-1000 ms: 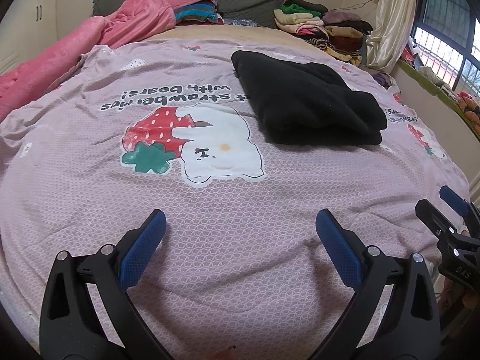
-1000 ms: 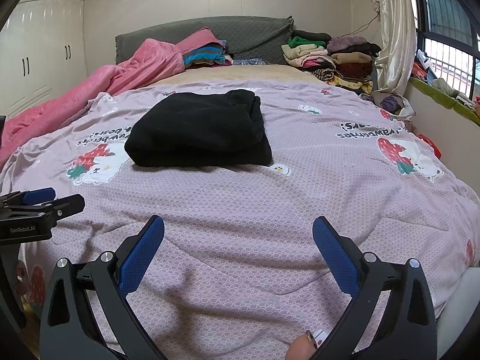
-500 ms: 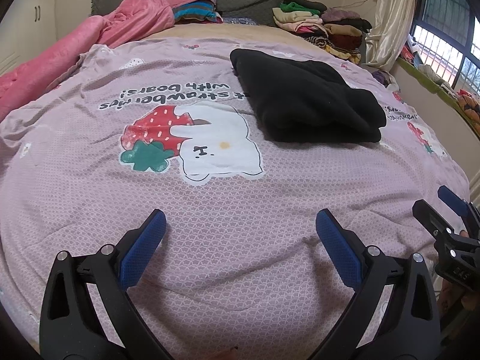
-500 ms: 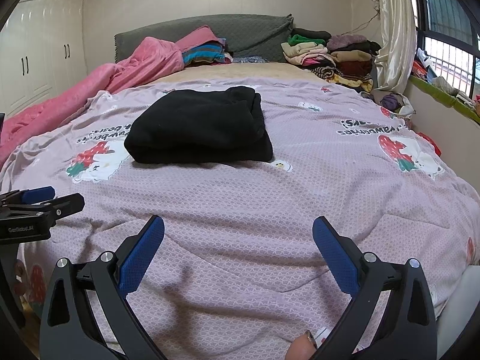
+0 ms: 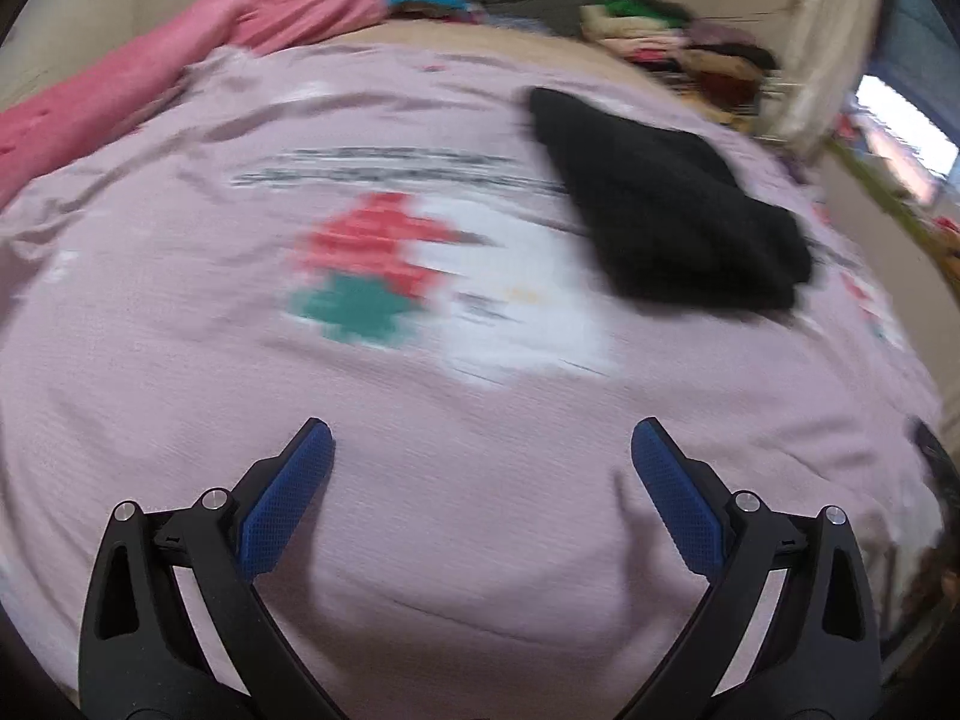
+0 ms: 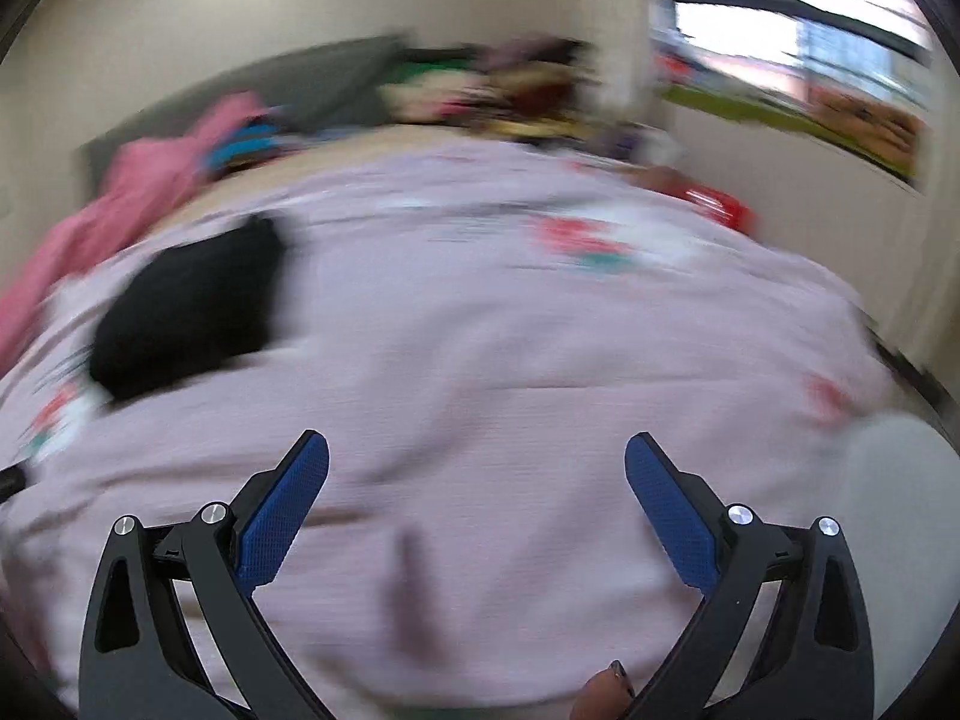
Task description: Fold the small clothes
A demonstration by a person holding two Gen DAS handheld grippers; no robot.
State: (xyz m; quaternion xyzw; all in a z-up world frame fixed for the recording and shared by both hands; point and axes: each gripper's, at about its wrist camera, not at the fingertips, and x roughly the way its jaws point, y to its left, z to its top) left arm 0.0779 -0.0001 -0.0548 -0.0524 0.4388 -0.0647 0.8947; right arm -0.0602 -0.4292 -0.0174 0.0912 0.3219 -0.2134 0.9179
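Observation:
A folded black garment (image 5: pixel 672 210) lies on the pink printed bedspread (image 5: pixel 420 396), far and right of my left gripper (image 5: pixel 480 450). It also shows in the right wrist view (image 6: pixel 186 312), far and to the left of my right gripper (image 6: pixel 477 462). Both grippers are open and empty, held low over the bedspread near its front edge. Both views are blurred by motion.
A pink blanket (image 5: pixel 120 90) runs along the bed's left side. A pile of clothes (image 5: pixel 672 42) sits at the head of the bed by the curtain (image 5: pixel 828 36). A windowsill (image 6: pixel 810 108) lies to the right. A strawberry-bear print (image 5: pixel 444 276) marks the bedspread.
Both views have turned blurry from fast motion. The right gripper has swung to the right, so the black garment now sits far left. The left view has shifted slightly.

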